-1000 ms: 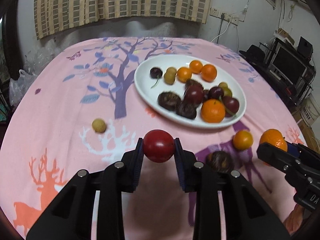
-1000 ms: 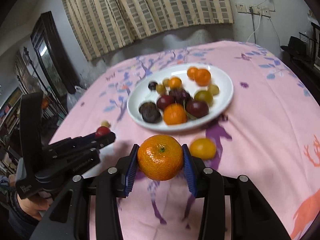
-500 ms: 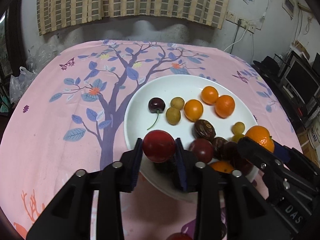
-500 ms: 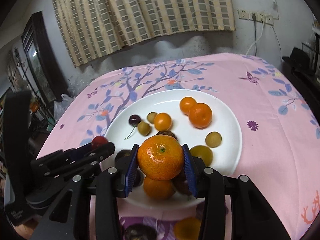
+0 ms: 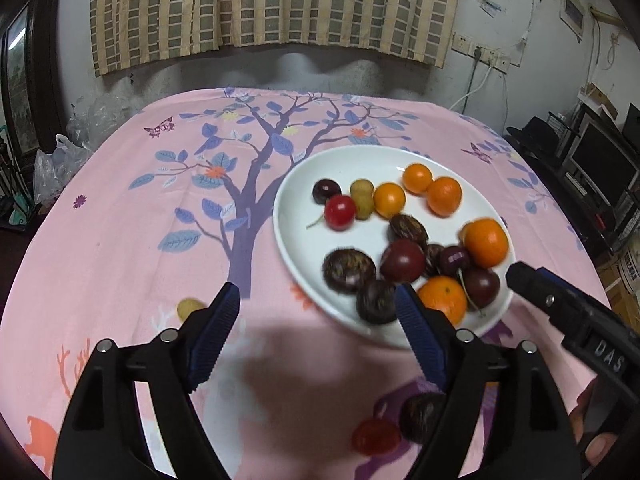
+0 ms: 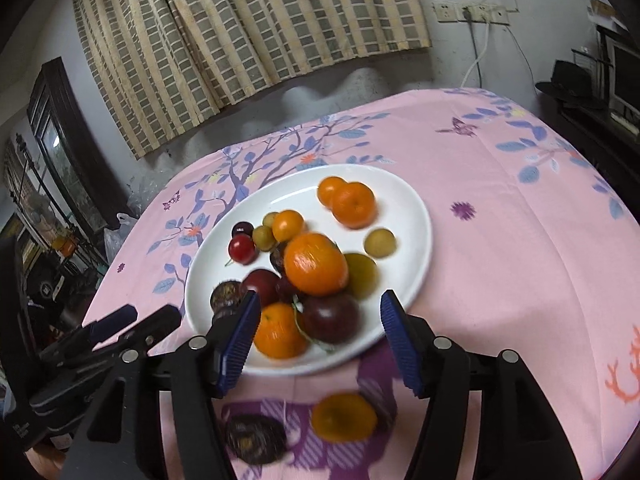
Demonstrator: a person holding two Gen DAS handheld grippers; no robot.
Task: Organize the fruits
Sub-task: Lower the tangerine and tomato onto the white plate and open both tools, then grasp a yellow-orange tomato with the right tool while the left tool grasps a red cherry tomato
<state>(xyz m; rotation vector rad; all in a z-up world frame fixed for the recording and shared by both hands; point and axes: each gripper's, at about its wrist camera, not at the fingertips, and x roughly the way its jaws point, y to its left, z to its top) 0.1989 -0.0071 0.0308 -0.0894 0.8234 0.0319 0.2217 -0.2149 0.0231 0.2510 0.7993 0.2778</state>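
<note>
A white plate (image 5: 300,240) (image 6: 404,220) on the pink tablecloth holds several oranges, dark plums and small yellow fruits. The red round fruit (image 5: 340,212) (image 6: 241,249) lies on the plate's left side beside a dark cherry. The big mandarin (image 6: 316,264) (image 5: 486,242) rests on top of the fruit pile, blurred. My left gripper (image 5: 316,304) (image 6: 144,318) hangs at the plate's near-left rim, its jaws opening with nothing between the pads. My right gripper (image 6: 320,308) (image 5: 536,292) hangs over the plate's near edge, its jaws also opening and holding nothing.
Loose fruit lies on the cloth in front of the plate: a small yellow one (image 5: 188,308), a red one (image 5: 376,436), a dark one (image 5: 420,416) (image 6: 256,436) and an orange one (image 6: 344,416). Furniture and screens stand past the table's right edge.
Both grippers moved forward to the plate and opened. The left let go of the red fruit and the right let go of the mandarin; both fruits now lie on the plate.
</note>
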